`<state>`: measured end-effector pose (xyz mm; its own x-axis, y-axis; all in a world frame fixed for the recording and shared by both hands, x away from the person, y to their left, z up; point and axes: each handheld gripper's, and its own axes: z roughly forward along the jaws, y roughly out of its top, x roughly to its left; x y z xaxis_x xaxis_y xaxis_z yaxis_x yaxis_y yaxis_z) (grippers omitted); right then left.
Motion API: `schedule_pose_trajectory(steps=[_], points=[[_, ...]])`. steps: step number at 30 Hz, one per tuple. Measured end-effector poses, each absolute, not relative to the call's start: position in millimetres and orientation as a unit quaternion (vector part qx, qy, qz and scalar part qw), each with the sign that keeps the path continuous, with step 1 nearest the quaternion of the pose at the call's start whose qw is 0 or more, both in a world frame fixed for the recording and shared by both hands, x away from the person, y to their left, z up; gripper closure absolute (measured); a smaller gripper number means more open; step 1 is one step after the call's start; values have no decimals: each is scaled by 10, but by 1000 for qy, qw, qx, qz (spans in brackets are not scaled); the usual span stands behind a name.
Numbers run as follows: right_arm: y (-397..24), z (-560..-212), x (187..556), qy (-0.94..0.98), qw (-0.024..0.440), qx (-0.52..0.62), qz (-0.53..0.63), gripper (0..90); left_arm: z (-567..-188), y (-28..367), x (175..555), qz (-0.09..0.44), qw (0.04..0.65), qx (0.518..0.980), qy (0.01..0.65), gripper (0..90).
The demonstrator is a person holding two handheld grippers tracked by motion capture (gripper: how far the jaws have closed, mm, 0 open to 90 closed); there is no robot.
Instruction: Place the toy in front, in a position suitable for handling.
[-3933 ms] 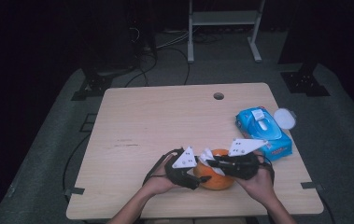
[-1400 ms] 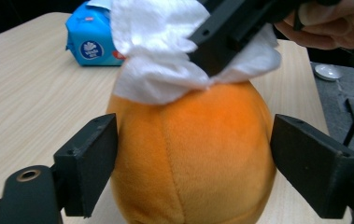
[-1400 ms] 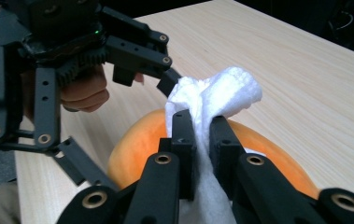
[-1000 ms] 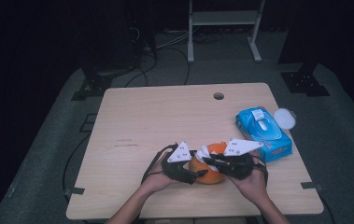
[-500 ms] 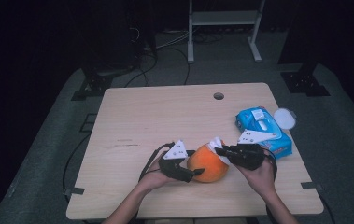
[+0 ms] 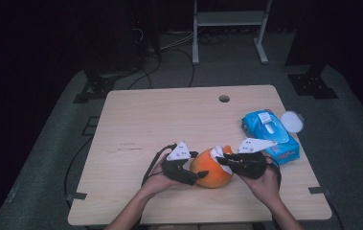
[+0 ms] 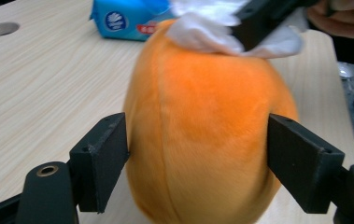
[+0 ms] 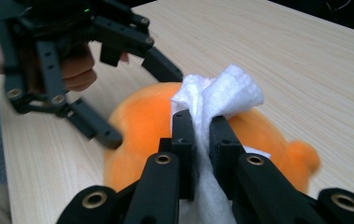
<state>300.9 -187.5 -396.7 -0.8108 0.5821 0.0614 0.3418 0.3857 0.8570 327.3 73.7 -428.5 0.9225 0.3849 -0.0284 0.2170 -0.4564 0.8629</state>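
An orange plush toy (image 6: 210,175) lies on the wooden table (image 6: 169,115) near its front edge. My left gripper (image 6: 199,165) reaches it from the left. In the left gripper view the toy (image 7: 202,116) sits between the jaws of the left gripper (image 7: 198,163); they have just been opening, and the pads (image 7: 102,163) stand at its sides without squeezing it. My right gripper (image 8: 201,126) is shut on a crumpled white wipe (image 8: 226,93) and holds it against the top of the toy (image 8: 137,116). That wipe (image 7: 202,28) also lies on the toy's far end.
A blue pack of wipes (image 6: 270,134) lies at the right edge of the table, with a white round lid (image 6: 291,122) beside it. A cable hole (image 6: 224,98) is near the far edge. Dark floor, cables and stands surround the table.
The two grippers have drawn apart, and more of the orange toy shows between them. My right gripper has shifted a little to the right with the wipe. The left jaws stand wider.
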Motion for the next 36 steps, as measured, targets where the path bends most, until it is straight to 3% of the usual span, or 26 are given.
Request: schedule_pose_trajectory(steps=[10,19,28,33,36], points=[[-1735,-3998,2881,833,115,263,472,823,-4240,701,3256,55,514,839,166,174],[-1531,-3958,2785,842,162,233,458,821,-4326,654,3199,75,498,852,144,262],[-1877,-3914,2927,825,170,273,465,821,-4352,686,3205,75,499,851,143,283],[-2086,-3967,3020,817,148,305,466,820,-4361,696,3218,72,501,850,146,281],[-2080,-3993,3017,818,135,306,468,821,-4297,695,3255,51,505,846,165,164]])
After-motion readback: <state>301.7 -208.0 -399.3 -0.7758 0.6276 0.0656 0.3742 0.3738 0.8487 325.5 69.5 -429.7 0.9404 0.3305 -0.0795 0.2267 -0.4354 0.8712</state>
